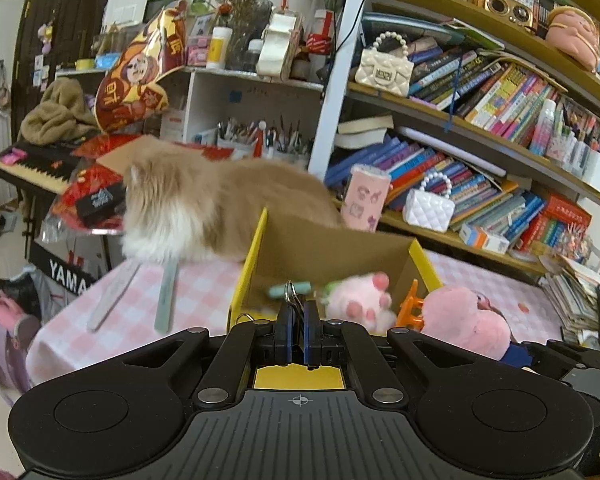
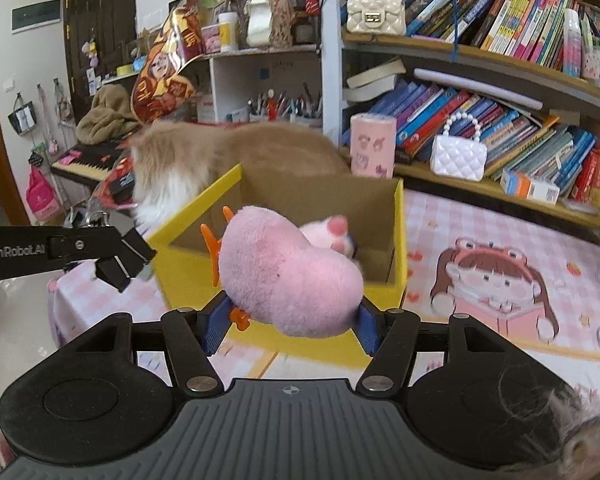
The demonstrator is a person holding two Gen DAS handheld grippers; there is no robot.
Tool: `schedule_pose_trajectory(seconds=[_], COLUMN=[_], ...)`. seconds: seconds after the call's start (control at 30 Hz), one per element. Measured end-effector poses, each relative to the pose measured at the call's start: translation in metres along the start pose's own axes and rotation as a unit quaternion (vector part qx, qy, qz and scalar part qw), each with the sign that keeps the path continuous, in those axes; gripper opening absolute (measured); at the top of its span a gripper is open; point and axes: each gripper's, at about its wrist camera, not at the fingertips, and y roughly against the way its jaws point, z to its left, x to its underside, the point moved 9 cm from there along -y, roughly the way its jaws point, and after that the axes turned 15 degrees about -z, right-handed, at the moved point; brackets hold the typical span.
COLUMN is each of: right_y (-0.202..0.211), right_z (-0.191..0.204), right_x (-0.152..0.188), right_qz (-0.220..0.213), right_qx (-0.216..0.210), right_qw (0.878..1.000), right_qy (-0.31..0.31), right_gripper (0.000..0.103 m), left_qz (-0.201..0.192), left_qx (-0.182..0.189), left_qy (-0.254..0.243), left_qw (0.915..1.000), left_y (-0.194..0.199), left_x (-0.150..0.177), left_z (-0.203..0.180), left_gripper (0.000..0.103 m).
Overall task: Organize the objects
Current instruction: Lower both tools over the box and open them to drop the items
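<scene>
An open yellow cardboard box (image 1: 256, 256) (image 2: 398, 236) stands on the pink checked tablecloth. My left gripper (image 1: 298, 309) is shut on a small metal key ring (image 1: 290, 290), just over the box's near wall; the same gripper (image 2: 123, 267) shows at the left of the right wrist view. A fluffy pink plush (image 2: 292, 276) (image 1: 464, 320) sits squeezed between the blue pads of my right gripper (image 2: 290, 322), in front of the box. An orange hair claw (image 2: 214, 240) (image 1: 410, 309) pokes out beside the plush. Inside the box lie a pink paw plush (image 1: 366, 300) and a teal item (image 1: 278, 289).
A long-haired cat (image 1: 204, 208) (image 2: 220, 156) lies on the table right behind the box. A pink cup (image 2: 372, 146) and white purse (image 2: 458, 158) stand by the crowded bookshelf (image 1: 500, 92). A keyboard (image 1: 28, 168) sits at far left. Two flat strips (image 1: 166, 296) lie left of the box.
</scene>
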Motion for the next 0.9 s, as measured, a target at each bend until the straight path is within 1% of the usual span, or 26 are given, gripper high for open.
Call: schedule_pose_trajectory(seconds=[0.17,0.33,0.43,0.67,0.73,0.9], right_y=[-0.029,-0.057,-0.074,-0.103,-0.107,-0.112], right_z=[-0.016,-0.026,-0.03,-0.037,-0.04,-0.038], right_x=[-0.017,-0.022,-0.017,0.005,0.01,0.015], right_qz=[-0.009,-0.005,0.011,0.057,0.068,0.073], right_qx=[-0.001,-0.006,-0.014,-0.034,-0.038,-0.057], right_qw=[1.0,1.0,0.999,0.996,0.995,0.993], right_qy=[0.011,0.026,0.038,0.062,0.062,0.078], right_gripper=[0.059,0.059,0.059,0.059,0.059,0.06], left_qz=[-0.009,-0.007,0.001,0.033,0.041,0.055], left_qx=[-0.006,-0.013,-0.017,-0.024,-0.024,-0.023], left_qy=[-0.006,-0.017,-0.033,-0.048,-0.054,-0.056], left_qw=[0.9999,0.9998,0.9993,0.998,0.9974,0.9967], left_y=[-0.029,-0.059,-0.075,-0.106,-0.11,-0.12], left_x=[-0.012,-0.014,-0.009,0.013,0.02,0.033], left_z=[-0.007,-0.016,-0.021,-0.032,-0.035,-0.041], left_gripper=[0.004,0.004,0.004,0.003,0.001,0.001])
